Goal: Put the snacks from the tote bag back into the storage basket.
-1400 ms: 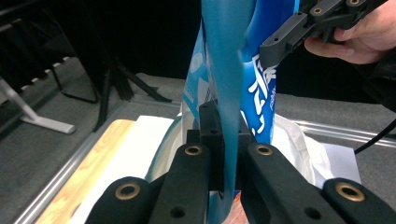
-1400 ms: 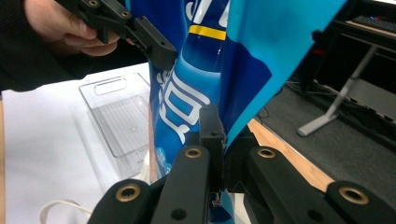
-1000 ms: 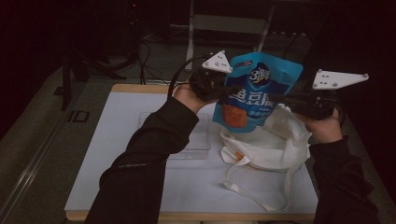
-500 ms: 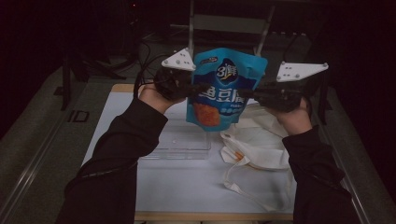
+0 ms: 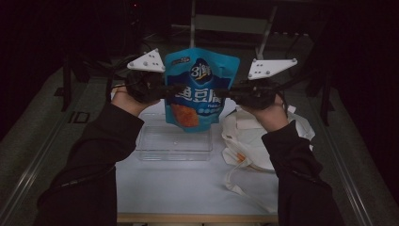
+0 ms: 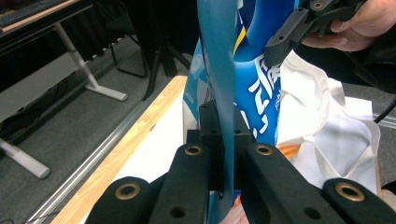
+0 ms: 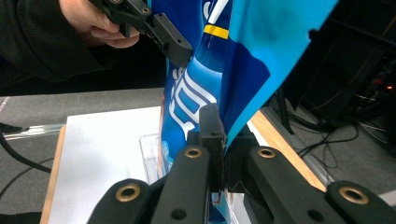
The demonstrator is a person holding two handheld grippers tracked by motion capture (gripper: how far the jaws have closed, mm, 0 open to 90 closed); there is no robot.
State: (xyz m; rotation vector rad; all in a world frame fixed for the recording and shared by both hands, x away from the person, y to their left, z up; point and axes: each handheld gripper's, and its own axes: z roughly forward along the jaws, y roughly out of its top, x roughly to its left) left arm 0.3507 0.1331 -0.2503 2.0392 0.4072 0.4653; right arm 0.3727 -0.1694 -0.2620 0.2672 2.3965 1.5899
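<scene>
A blue snack pouch (image 5: 200, 89) with white lettering hangs upright in the air, held at both side edges. My left gripper (image 5: 173, 89) is shut on its left edge and my right gripper (image 5: 225, 92) is shut on its right edge. In the left gripper view my jaws (image 6: 223, 140) pinch the pouch (image 6: 219, 56) edge-on, with the other gripper (image 6: 287, 39) clamped on its far side. In the right gripper view my jaws (image 7: 222, 140) pinch the pouch (image 7: 261, 51), and the other gripper (image 7: 170, 37) grips the opposite edge.
A clear plastic tray (image 5: 155, 148) lies on the white tabletop (image 5: 179, 188) directly below the pouch. A crumpled white cloth bag (image 5: 247, 136) with straps lies to the right of the tray. The table has a wooden edge (image 6: 121, 154). Dark stands and cables surround it.
Both grippers have carried the pouch leftward and slightly higher, from above the white bag to above the clear tray. The grip on both edges is unchanged.
</scene>
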